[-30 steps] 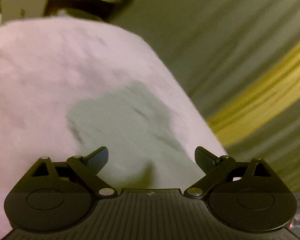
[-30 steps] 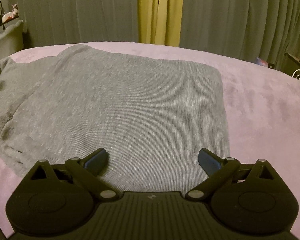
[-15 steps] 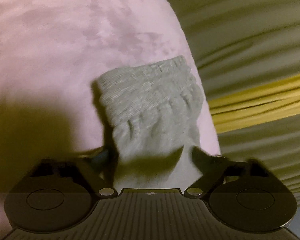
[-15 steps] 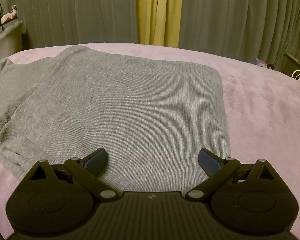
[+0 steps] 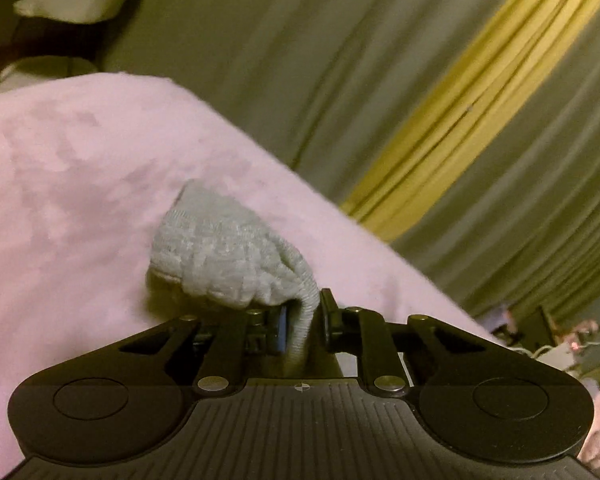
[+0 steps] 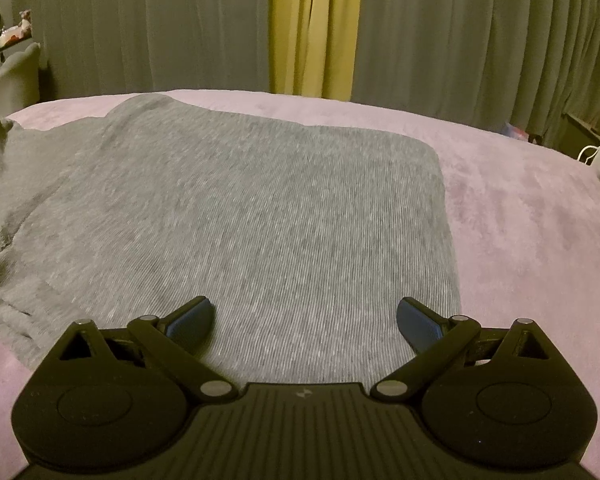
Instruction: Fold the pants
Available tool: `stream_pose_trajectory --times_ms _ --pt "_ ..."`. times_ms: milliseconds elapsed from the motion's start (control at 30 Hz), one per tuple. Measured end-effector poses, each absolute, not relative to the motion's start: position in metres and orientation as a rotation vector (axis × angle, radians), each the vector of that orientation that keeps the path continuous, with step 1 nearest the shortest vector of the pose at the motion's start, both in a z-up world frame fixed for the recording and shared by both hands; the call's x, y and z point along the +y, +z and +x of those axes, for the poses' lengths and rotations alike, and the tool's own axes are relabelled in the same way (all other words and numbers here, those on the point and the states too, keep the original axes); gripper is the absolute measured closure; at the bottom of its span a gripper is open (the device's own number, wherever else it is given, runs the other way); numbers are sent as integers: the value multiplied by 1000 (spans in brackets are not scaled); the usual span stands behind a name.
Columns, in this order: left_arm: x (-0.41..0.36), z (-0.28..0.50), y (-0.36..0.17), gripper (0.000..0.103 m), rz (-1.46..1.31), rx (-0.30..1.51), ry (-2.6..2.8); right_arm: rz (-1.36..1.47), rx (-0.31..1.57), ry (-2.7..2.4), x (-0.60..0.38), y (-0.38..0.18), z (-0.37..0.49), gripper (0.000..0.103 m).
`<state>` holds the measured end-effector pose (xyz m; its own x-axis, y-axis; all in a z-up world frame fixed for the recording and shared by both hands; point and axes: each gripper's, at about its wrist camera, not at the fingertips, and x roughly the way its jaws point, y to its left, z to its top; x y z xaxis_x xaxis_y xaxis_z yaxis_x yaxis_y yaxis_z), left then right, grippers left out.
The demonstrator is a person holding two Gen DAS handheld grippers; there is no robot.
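We have the left gripper (image 5: 303, 322) pinched on the ribbed cuff (image 5: 224, 256) of the pants (image 6: 236, 220); its jaws have just been closing, and now stand narrow with the knit band squeezed between them at the lower centre of the left view. The cuff bunches up ahead of the jaws over the pink bed (image 5: 72, 184). In the right view the rest of the pants lies flat across the middle of the frame, a neat square edge toward the right and looser cloth rumpling off to the left edge. Our right gripper (image 6: 305, 320) sits low in the frame above that flat panel, jaws wide and holding nothing. We judge the step in hand to be carrying the leg end over onto the body of the pants. To do it well we should lift the cuff just clear of the bed so the cloth trails without dragging, keep the grip firm since only a thin band is caught, and lay the cuff square with the far edge. Our right gripper can press the panel down so it does not slide.
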<state>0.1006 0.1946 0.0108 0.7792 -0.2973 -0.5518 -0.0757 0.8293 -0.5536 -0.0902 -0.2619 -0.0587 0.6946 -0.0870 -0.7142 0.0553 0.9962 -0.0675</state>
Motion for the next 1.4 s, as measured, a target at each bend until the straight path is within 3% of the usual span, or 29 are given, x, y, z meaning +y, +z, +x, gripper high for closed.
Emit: stream_pose_trajectory --times_ms 300,400,533,900,1133,1400 --pt "202 107 4 82 -603 707 -106 -41 796 -84 -262 -60 -89 4" --pt "217 106 -8 77 -705 731 -68 -42 793 -85 -262 -60 -88 4" --pt "232 98 -37 52 -780 818 40 -44 791 -84 -262 -60 -89 4" --pt "250 81 -55 47 -881 785 11 -45 791 -82 -263 -60 -89 4" --pt "265 73 -61 22 -907 750 114 -43 791 -82 -263 -60 -89 4" --pt "268 85 -80 8 -1026 735 4 -41 783 -87 -263 -61 -86 4"
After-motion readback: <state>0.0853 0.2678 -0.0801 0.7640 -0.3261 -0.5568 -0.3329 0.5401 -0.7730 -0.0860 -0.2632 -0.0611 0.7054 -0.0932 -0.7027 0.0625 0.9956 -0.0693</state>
